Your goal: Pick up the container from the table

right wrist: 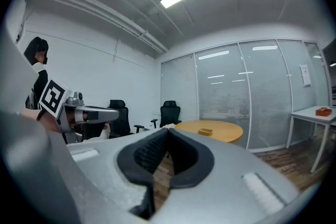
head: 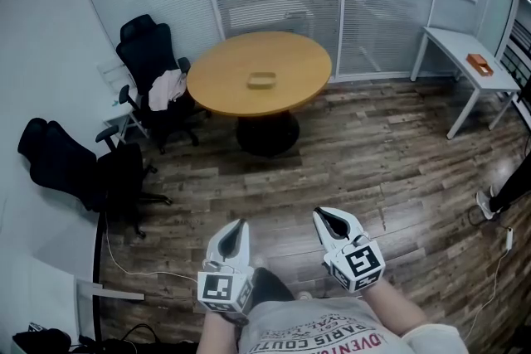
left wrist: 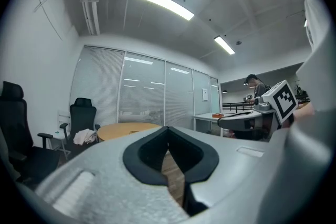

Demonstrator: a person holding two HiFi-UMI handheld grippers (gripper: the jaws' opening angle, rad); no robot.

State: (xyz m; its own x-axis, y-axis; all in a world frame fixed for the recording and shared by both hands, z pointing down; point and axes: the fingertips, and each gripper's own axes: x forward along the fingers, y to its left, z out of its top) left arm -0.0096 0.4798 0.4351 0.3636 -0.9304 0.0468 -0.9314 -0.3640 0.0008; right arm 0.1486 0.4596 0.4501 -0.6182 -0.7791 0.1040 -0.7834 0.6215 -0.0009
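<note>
A small tan container (head: 262,80) lies near the middle of a round wooden table (head: 224,87) far ahead of me. It also shows as a small box, the container (right wrist: 205,131), on the table (right wrist: 223,128) in the right gripper view. Both grippers are held close to my body, well short of the table. My left gripper (head: 241,225) is shut with nothing in it, its tips meeting at the left gripper's point (left wrist: 168,129). My right gripper (head: 320,215) is shut and empty too, its tips touching at the right gripper's point (right wrist: 168,130).
Black office chairs (head: 153,62) stand left of the table, one with cloth (head: 166,89) draped on it, another chair (head: 79,170) nearer me. A white side table (head: 465,66) with an orange box (head: 479,62) stands at the right. Glass walls close the back. Wood floor (head: 373,170) lies between me and the table.
</note>
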